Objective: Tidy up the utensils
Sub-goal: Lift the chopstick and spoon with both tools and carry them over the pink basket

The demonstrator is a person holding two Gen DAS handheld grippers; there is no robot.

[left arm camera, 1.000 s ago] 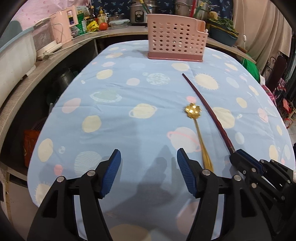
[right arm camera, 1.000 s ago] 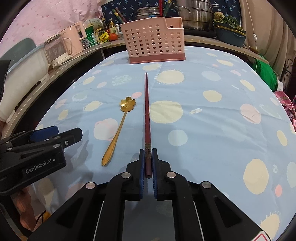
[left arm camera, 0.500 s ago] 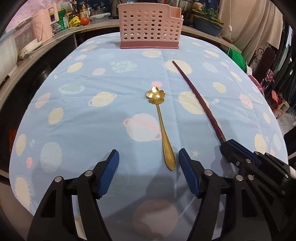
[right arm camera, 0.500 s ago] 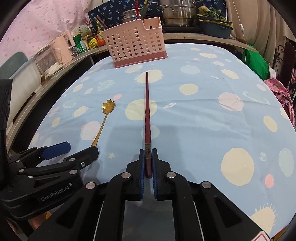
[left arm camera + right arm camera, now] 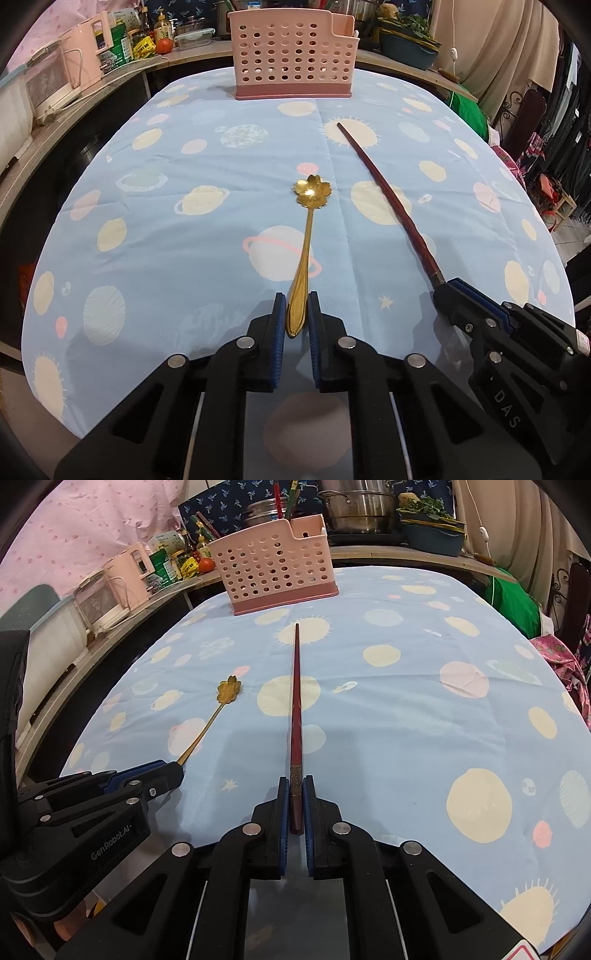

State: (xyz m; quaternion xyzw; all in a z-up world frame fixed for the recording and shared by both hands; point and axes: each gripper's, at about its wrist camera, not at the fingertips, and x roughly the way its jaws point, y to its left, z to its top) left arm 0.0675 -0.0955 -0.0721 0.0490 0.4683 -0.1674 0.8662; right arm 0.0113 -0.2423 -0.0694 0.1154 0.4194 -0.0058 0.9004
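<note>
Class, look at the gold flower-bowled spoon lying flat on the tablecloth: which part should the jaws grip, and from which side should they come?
Grip the gold spoon at its broad handle end, coming from the near edge along its length. The handle points at the left gripper, whose jaws are closing around it, and the flower bowl points toward the pink basket.

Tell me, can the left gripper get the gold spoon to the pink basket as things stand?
Probably yes. The left gripper is closing on the gold spoon handle, and bare tablecloth lies between it and the pink basket. The chopstick lies off to the side.
</note>
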